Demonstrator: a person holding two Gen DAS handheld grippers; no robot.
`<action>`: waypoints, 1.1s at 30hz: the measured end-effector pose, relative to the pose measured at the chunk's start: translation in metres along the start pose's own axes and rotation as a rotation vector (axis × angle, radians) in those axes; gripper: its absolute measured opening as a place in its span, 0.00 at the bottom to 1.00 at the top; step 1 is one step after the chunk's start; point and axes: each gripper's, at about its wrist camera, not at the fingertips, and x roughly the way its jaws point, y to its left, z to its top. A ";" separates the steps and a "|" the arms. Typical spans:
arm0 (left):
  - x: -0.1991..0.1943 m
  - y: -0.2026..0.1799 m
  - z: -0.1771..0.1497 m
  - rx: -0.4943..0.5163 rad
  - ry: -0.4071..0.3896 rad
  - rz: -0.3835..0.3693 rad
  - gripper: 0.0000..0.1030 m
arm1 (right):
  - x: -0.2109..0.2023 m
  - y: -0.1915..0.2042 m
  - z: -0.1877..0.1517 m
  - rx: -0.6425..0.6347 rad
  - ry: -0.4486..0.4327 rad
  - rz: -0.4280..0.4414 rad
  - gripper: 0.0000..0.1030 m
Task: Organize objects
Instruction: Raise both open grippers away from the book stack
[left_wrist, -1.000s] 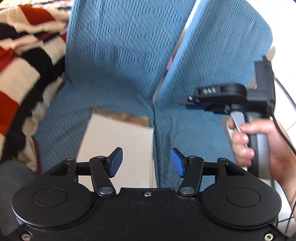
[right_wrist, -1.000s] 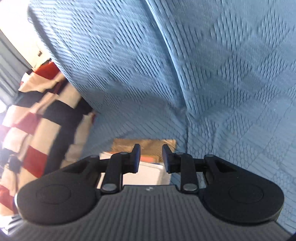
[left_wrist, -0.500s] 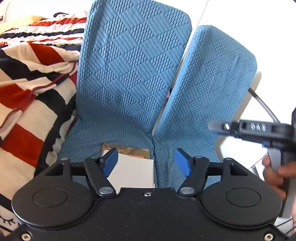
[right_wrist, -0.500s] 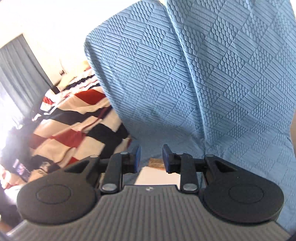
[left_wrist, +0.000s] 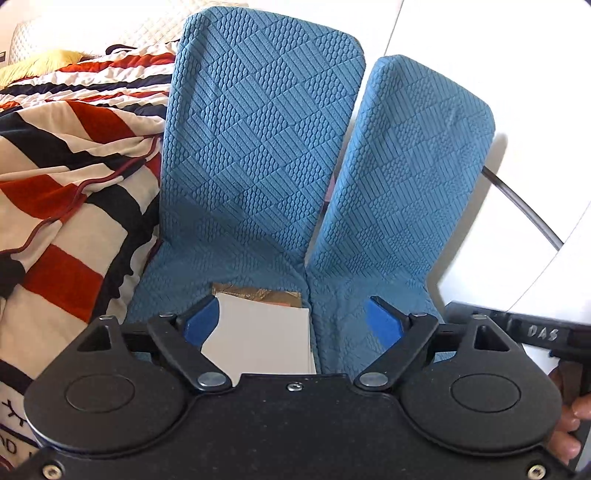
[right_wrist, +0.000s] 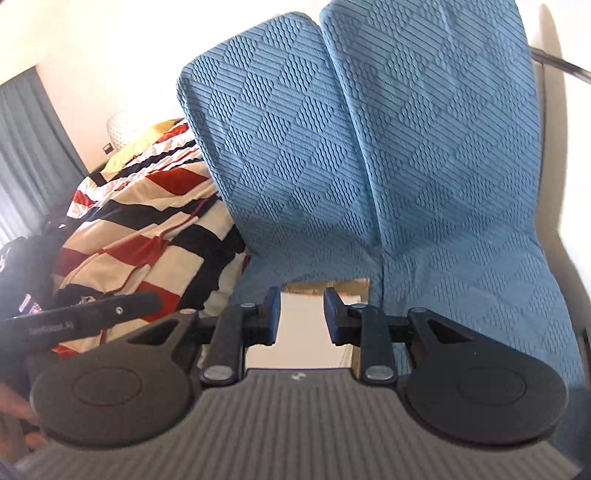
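Observation:
A white book (left_wrist: 264, 338) lies on top of a brown-gold one (left_wrist: 258, 290) on the left blue quilted seat (left_wrist: 177, 280). My left gripper (left_wrist: 293, 321) is wide open and empty, held above and in front of the stack. My right gripper (right_wrist: 301, 317) is open with a narrower gap, empty, also above the white book (right_wrist: 301, 343); the brown-gold book (right_wrist: 328, 286) peeks out behind it. The right gripper's body shows at the right edge of the left wrist view (left_wrist: 535, 334); the left gripper's body shows at the left of the right wrist view (right_wrist: 85, 319).
Two blue quilted seat backs (left_wrist: 266, 140) (left_wrist: 406, 184) stand side by side against a white wall. A red, black and cream striped blanket (left_wrist: 62, 192) is piled left of the seats. A dark cable (left_wrist: 524, 206) runs at right. Grey curtains (right_wrist: 26, 155) hang far left.
Both grippers have pulled back and up from the seat, so the whole seat backs now show. The left gripper's jaws have opened wider. The books lie unmoved.

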 end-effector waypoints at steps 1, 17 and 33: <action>-0.001 0.000 -0.004 0.002 -0.001 -0.002 0.86 | 0.000 0.001 -0.005 0.000 0.002 -0.009 0.29; -0.008 0.012 -0.041 -0.012 0.010 0.045 0.99 | 0.007 0.008 -0.054 -0.039 0.001 -0.083 0.79; 0.000 0.023 -0.054 -0.031 0.033 0.074 0.99 | 0.018 -0.006 -0.070 0.035 0.052 -0.170 0.89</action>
